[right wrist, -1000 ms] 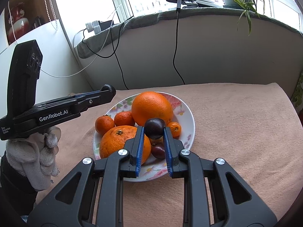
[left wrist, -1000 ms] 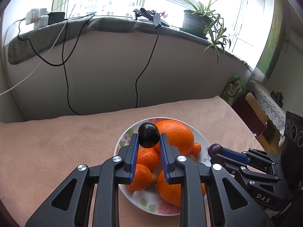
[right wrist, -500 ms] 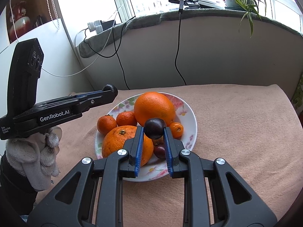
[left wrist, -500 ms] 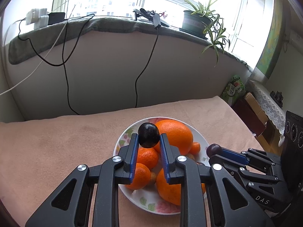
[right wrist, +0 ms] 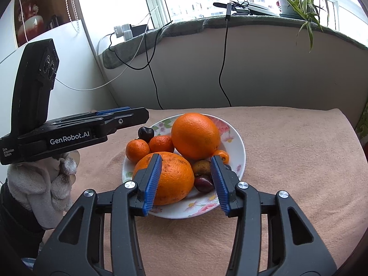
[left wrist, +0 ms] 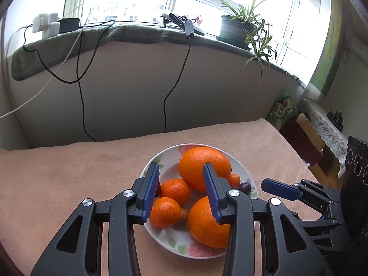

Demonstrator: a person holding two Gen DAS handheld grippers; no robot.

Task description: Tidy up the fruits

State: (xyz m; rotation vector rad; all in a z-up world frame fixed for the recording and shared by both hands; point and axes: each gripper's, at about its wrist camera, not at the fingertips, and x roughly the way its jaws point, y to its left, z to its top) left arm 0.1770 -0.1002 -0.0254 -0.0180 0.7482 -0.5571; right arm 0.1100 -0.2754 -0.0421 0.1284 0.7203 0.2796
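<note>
Apparently the task is close to complete: all visible fruit sits on the plate [right wrist: 239,147], and no loose fruit shows on the table [right wrist: 287,151] within either view. The plate carries two large oranges [right wrist: 195,135], two mandarins [right wrist: 161,143], a kumquat [right wrist: 222,156], a dark cherry [right wrist: 145,133] at the plate's far-left rim, a dark plum [right wrist: 203,183] and a brownish fruit [right wrist: 201,167] near the front. The left gripper [left wrist: 181,191] hovers over the near-left part of the plate; its jaws are opening, and nothing is between them. The right gripper [right wrist: 186,181] hovers over the near edge of the plate; its jaws are also opening, with nothing held. What remains, at most, is to draw both grippers clear. Each gripper stands close beside the other over the plate, so a collision on withdrawal is the main hazard. The person's gloved hand [right wrist: 43,179] grips the left unit. Behind the table's far edge stands a low wall with hanging cables [right wrist: 222,69], a padded sill and a potted plant [left wrist: 239,30].
</note>
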